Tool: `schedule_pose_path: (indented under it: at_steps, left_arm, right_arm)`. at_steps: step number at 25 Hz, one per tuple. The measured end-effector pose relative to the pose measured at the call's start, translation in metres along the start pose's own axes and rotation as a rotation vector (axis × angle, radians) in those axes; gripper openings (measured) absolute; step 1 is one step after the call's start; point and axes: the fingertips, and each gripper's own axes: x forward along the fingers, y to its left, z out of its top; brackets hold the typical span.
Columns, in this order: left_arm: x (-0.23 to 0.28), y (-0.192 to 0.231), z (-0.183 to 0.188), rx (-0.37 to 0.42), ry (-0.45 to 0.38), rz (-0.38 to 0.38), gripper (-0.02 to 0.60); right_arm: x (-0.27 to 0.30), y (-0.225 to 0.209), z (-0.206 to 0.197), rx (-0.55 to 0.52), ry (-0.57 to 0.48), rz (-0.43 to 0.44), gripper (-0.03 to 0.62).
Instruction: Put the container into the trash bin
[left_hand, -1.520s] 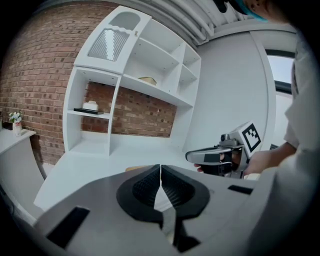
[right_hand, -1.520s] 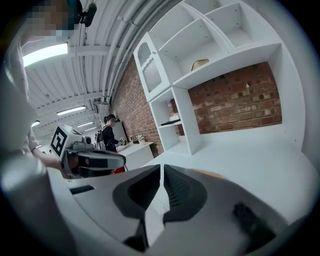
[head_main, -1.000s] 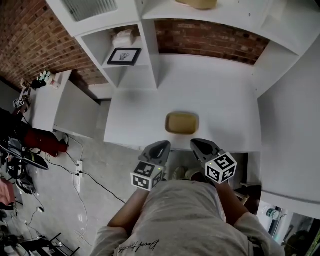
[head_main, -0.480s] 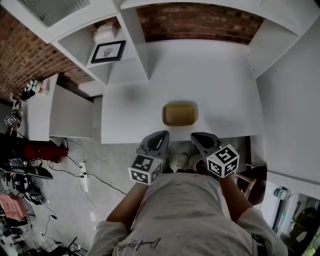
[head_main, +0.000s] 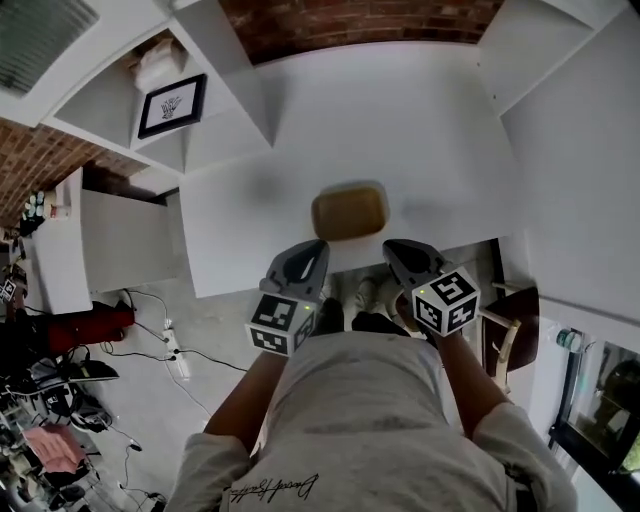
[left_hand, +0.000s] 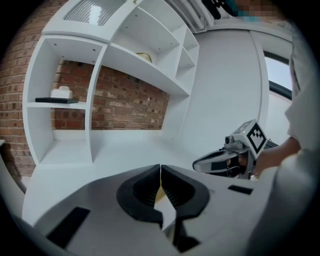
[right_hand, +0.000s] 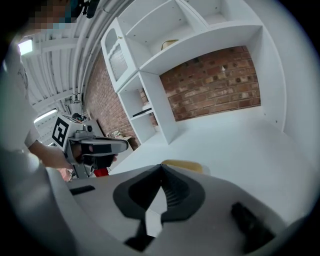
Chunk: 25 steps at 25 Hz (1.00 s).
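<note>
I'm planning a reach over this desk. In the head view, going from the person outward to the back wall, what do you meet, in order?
Person's shirt → left gripper and right gripper, side by side → container → bare stretch of white table → brick wall.

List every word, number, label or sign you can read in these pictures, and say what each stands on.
On the shirt: one line of cursive print, too blurred to read.
On the left gripper and right gripper: square black-and-white marker patterns, no letters or digits.
On the framed picture on the shelf: a drawing, no legible writing.
So no text can be quoted.
</note>
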Motion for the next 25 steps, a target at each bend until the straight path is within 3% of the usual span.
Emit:
schedule_pose_path:
  at_steps: [6, 25]
  left_arm:
    - [0.012, 0.008, -0.008, -0.009, 0.034, -0.018, 0.017]
    - [0.028, 0.027, -0.041, -0.065, 0.092, -0.011, 0.017]
  right_arm:
    - [0.007, -0.025, -0.011, 0.024, 0.032, -0.069, 0.029]
    - [0.053, -0.076, -0.044, 0.053, 0.132, -0.16, 0.031]
